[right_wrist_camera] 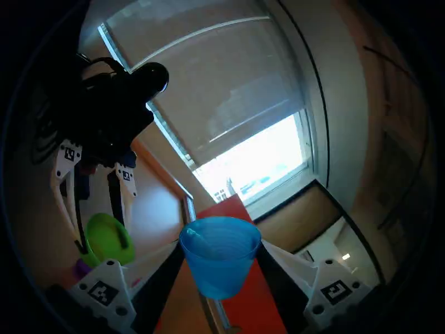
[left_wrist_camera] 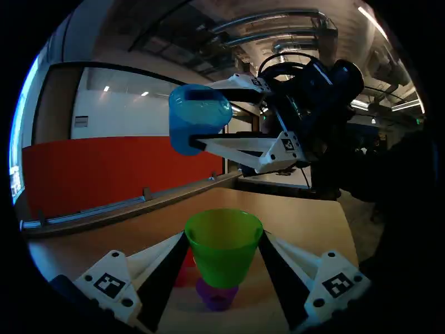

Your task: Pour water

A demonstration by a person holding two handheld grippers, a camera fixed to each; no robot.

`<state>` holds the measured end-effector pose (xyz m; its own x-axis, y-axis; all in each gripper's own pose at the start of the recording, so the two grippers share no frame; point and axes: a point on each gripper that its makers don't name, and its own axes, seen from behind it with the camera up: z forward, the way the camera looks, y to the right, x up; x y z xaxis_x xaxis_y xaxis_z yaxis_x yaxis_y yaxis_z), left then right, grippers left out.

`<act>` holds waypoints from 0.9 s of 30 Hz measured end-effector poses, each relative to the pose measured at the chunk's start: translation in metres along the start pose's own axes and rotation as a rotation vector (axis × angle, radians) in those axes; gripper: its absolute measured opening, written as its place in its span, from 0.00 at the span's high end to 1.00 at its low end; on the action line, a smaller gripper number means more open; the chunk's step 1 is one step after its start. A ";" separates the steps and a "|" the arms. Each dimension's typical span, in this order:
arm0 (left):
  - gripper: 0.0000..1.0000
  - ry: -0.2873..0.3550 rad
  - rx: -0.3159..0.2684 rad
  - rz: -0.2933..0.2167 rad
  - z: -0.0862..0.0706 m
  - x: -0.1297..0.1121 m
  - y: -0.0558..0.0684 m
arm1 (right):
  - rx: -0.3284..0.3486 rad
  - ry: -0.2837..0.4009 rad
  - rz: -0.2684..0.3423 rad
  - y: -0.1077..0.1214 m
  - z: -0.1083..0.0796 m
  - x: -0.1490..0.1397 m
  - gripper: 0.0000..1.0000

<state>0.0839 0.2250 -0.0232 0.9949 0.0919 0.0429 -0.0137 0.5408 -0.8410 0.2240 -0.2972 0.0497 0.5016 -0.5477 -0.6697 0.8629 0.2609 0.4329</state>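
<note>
My left gripper is shut on a green cup, held upright above the wooden table. Higher up, my right gripper is shut on a blue cup, which is tipped on its side above and beyond the green cup. In the right gripper view the blue cup sits between my right gripper's fingers, with the left gripper and its green cup off to the lower left. I cannot make out any water.
A purple cup and a red cup stand on the table just under the green cup. A red wall panel and a ledge run along the table's far left side. A bright window is behind.
</note>
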 end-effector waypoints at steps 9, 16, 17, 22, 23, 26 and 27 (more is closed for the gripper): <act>0.13 0.004 -0.002 -0.001 0.000 0.003 0.000 | -0.002 -0.004 -0.067 0.000 0.000 0.002 0.10; 0.13 0.003 -0.003 -0.001 0.001 0.003 0.000 | -0.003 -0.008 -0.099 0.000 0.001 0.003 0.10; 0.13 0.002 -0.002 0.000 0.001 0.003 0.000 | -0.004 -0.009 -0.102 0.000 0.001 0.003 0.10; 0.13 0.000 -0.001 0.001 0.001 0.002 0.000 | -0.011 -0.009 -0.116 0.001 0.001 0.003 0.10; 0.13 -0.001 -0.001 0.001 0.001 0.002 0.000 | -0.011 -0.009 -0.120 0.001 0.001 0.003 0.10; 0.13 0.000 -0.001 0.002 0.000 0.002 0.000 | -0.013 -0.008 -0.130 0.002 0.000 0.004 0.10; 0.13 0.000 0.000 0.002 0.000 0.002 0.000 | -0.013 -0.008 -0.133 0.002 0.000 0.004 0.10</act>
<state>0.0854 0.2256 -0.0231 0.9948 0.0930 0.0413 -0.0156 0.5404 -0.8413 0.2281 -0.2989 0.0482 0.3821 -0.5846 -0.7157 0.9225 0.1957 0.3327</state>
